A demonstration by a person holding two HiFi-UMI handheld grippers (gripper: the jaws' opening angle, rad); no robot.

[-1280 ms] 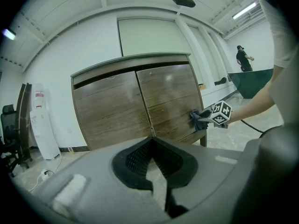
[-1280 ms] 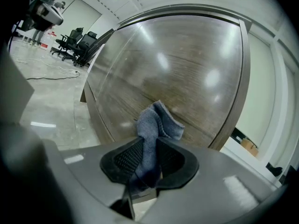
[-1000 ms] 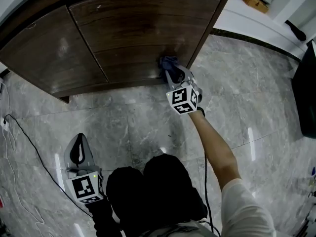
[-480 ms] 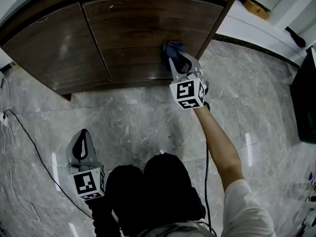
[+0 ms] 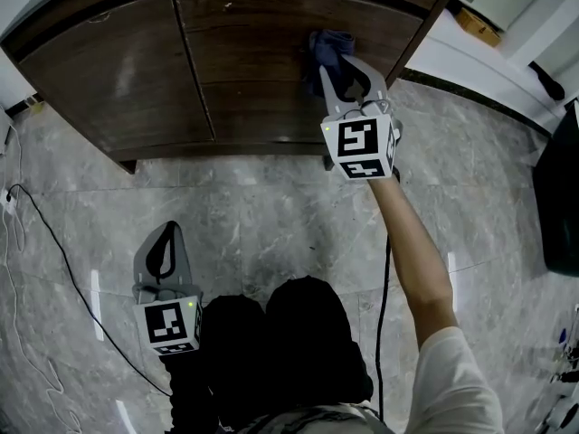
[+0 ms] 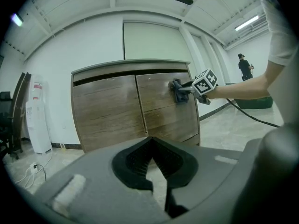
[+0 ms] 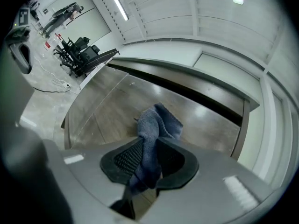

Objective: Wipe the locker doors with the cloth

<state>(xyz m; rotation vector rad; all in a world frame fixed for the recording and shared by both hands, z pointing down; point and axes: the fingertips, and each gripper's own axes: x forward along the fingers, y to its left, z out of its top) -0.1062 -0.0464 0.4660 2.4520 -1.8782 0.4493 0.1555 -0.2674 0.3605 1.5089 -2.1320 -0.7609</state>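
On the right locker door (image 5: 253,80), upper part, near its right edge: the cloth (image 5: 327,45) is bunched against the wood, pinched in the right tongs (image 5: 339,66).

Change over the last second: the cloth has climbed from just above the door's bottom edge to this upper zone, and the arm has stretched out with it.

Judgement: this is an upward wiping stroke along the right margin of this door. That strip is probably covered. Nothing shows that the rest of this door or the left locker door (image 5: 118,70) has been wiped.

The left tongs (image 5: 163,251) are pressed together on nothing. They hang low over the marble floor (image 5: 271,206), well apart from the locker, and have hardly moved.

Count:
- locker doors: two
- cloth: one
- tongs: two, one working and one idle
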